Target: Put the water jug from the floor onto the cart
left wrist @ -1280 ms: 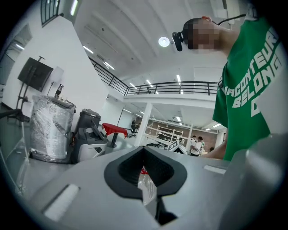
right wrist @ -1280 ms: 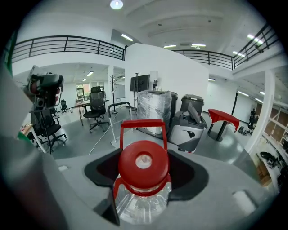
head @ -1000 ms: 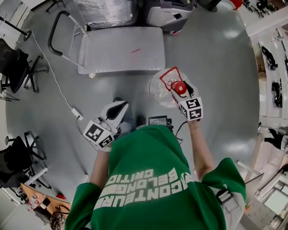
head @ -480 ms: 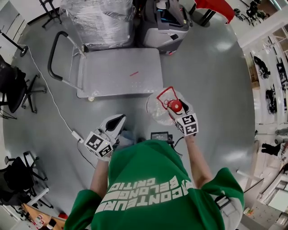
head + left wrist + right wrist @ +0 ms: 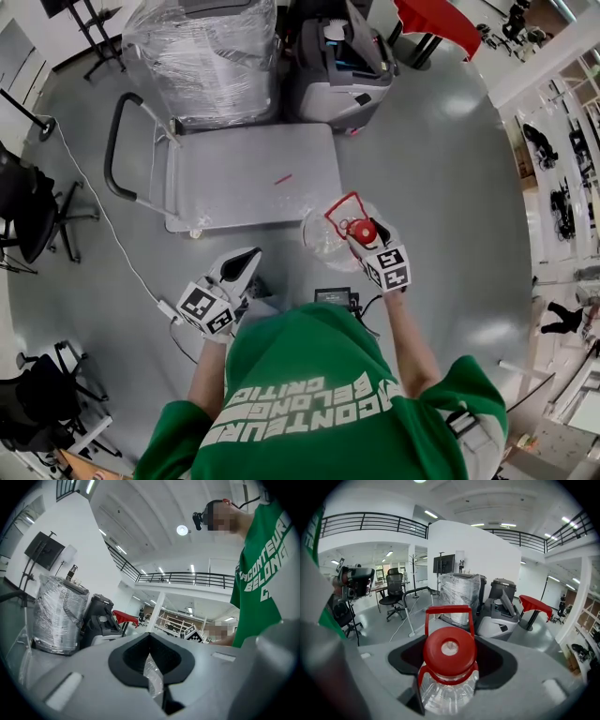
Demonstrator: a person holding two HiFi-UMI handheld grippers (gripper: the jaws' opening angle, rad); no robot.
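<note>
Water jug (image 5: 326, 236) is being held just beside the cart (image 5: 253, 178), the right tool (image 5: 364, 234) squeezing its neck under the red cap (image 5: 449, 651). Left tool (image 5: 242, 264) is sitting closed, holding nothing.

one clear plastic water jug with a red cap (image 5: 326, 239), one grey flat cart (image 5: 253, 178). two tools: left hand-held gripper (image 5: 246, 262) and right hand-held gripper (image 5: 366, 236). two black office chairs (image 5: 28, 211) (image 5: 39, 405), one plastic-wrapped bundle (image 5: 202, 56).

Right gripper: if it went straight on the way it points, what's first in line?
The water jug it holds leads. Past that, the right gripper looks aimed over the cart at the wrapped pallet; that is likely first contact, though depth is unclear.
</note>
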